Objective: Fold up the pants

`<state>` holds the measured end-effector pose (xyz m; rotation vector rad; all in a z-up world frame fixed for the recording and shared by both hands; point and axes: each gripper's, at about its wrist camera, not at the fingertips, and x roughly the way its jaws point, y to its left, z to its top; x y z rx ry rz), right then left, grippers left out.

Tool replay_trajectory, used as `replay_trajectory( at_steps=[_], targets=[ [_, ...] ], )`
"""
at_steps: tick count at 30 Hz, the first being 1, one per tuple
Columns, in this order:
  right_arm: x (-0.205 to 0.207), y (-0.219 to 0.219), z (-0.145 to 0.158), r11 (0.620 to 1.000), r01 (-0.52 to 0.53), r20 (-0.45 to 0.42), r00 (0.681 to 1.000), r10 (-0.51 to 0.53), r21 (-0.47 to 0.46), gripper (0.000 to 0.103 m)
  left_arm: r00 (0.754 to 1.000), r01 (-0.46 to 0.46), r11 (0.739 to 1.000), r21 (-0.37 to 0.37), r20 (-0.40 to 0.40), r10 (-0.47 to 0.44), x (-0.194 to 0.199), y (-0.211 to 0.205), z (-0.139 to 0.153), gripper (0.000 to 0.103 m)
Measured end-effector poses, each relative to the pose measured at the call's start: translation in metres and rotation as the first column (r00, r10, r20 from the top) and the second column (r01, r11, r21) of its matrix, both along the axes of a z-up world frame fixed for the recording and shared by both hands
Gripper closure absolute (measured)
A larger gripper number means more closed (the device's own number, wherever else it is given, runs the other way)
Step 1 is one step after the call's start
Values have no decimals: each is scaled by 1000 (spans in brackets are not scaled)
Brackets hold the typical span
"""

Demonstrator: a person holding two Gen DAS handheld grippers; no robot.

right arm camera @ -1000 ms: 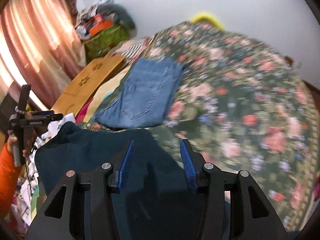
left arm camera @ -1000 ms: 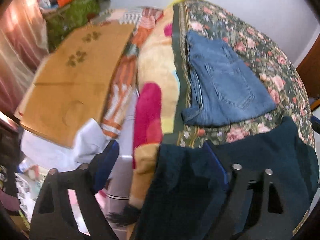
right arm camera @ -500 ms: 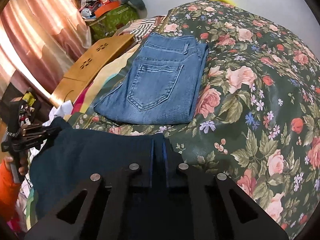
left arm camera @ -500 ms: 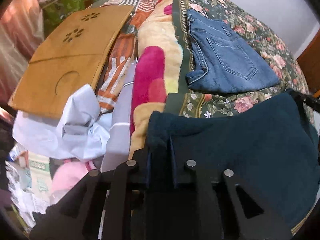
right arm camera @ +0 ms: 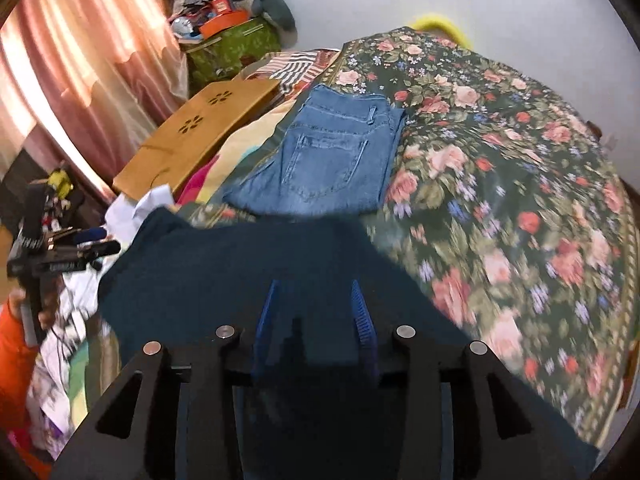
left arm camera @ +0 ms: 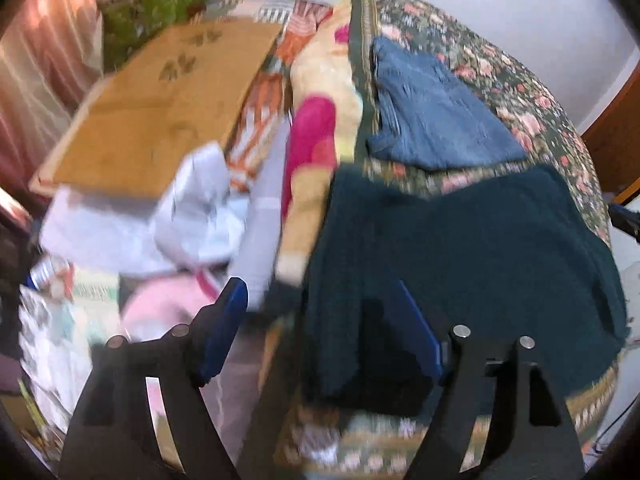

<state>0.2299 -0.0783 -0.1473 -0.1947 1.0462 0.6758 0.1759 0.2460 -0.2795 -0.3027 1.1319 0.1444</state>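
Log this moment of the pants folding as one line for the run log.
left gripper: jaws opening, beside dark pants' edge | right gripper: jaws opening over dark pants | folded jeans on floral bedspread

The bed (right arm camera: pixel 520 208) is covered by a dark green spread printed with pink and red roses; a pair of blue jeans (right arm camera: pixel 332 160) lies folded flat on it toward the far side, back pocket up; nearer, a dark teal pair of pants (right arm camera: pixel 248 272) is spread across the near edge of the spread, its far hem just short of the jeans; along the bed's left side a cream and magenta blanket (left arm camera: pixel 320 128) shows from under the floral spread; beside that lies a striped orange cloth (left arm camera: pixel 264 108), and a tan wooden board (left arm camera: pixel 160 108) with flower-shaped cutouts rests over it.
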Motion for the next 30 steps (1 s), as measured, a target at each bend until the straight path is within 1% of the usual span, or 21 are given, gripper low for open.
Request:
replay_trajectory(
  at_steps=[1, 2, 3, 4, 6, 7, 8, 10, 11, 12, 14, 15, 17, 18, 19, 20, 21, 23, 25, 26, 30],
  targets=[
    [0, 0, 0, 1000, 0, 0, 1000, 0, 0, 68, 1000, -5, 1000, -17, -17, 5, -5, 0, -5, 27],
    [-19, -7, -3, 1000, 4, -9, 1000, -4, -18, 68, 999, -10, 999, -37, -35, 9, -9, 0, -11, 27],
    [-19, -7, -3, 1000, 4, -9, 1000, -4, -18, 68, 999, -18, 998, -65, -51, 15, -15, -2, -19, 27],
    [-25, -11, -5, 1000, 8, -19, 1000, -8, -18, 68, 998, -23, 995, -99, -64, 17, -19, -4, -26, 30],
    [-48, -26, -15, 1000, 28, -75, 997, -29, -9, 68, 997, -15, 988, -152, -74, 4, -27, -12, -35, 56],
    [-48, -26, -15, 1000, 28, -75, 997, -29, -9, 68, 997, -12, 989, -149, -75, 1, -29, -16, -37, 65],
    [-54, -31, -20, 999, 44, -92, 995, -45, -7, 68, 998, -13, 993, -121, -66, 5, -33, -19, -36, 66],
    [-63, -40, -29, 997, 72, -126, 989, -72, -3, 68, 999, 14, 999, -37, -48, -16, -38, -27, -32, 66],
    [-67, -46, -34, 996, 91, -148, 985, -92, -9, 68, 998, 25, 999, -23, -48, -27, -39, -29, -31, 66],
    [-70, -49, -36, 994, 104, -155, 982, -105, -16, 68, 998, 21, 999, -29, -51, -22, -40, -27, -31, 65],
    [-77, -53, -34, 993, 114, -147, 982, -115, -14, 68, 999, 5, 1000, -12, -45, -5, -41, -25, -23, 63],
    [-80, -53, -31, 993, 114, -140, 984, -114, -7, 68, 999, 5, 999, 35, -38, -3, -42, -28, -14, 63],
    [-85, -53, -21, 995, 101, -113, 989, -99, 14, 68, 1000, 21, 993, 120, 13, -23, -47, -39, 11, 61],
    [-88, -52, -16, 995, 94, -96, 991, -91, 24, 68, 999, 30, 988, 150, 31, -35, -48, -42, 20, 59],
    [-91, -49, -12, 996, 83, -78, 994, -81, 29, 68, 997, 43, 983, 176, 59, -54, -51, -48, 31, 53],
    [-98, -42, -7, 998, 55, -57, 997, -53, 38, 68, 992, 59, 982, 181, 97, -78, -54, -56, 44, 49],
    [-100, -38, -6, 998, 41, -50, 998, -39, 41, 68, 988, 74, 982, 174, 121, -96, -56, -61, 51, 48],
    [-103, -31, -5, 999, 18, -42, 999, -16, 44, 68, 980, 121, 981, 152, 141, -143, -56, -75, 59, 47],
    [-110, -14, -8, 998, -41, -36, 998, 42, 49, 68, 970, 185, 975, 123, 138, -201, -53, -96, 58, 47],
    [-110, -14, -8, 998, -41, -36, 998, 42, 49, 68, 965, 212, 971, 114, 132, -226, -51, -104, 55, 47],
    [-114, 10, -20, 994, -108, -30, 994, 109, 22, 68, 945, 313, 944, 104, 69, -320, -38, -145, 31, 47]
  ],
)
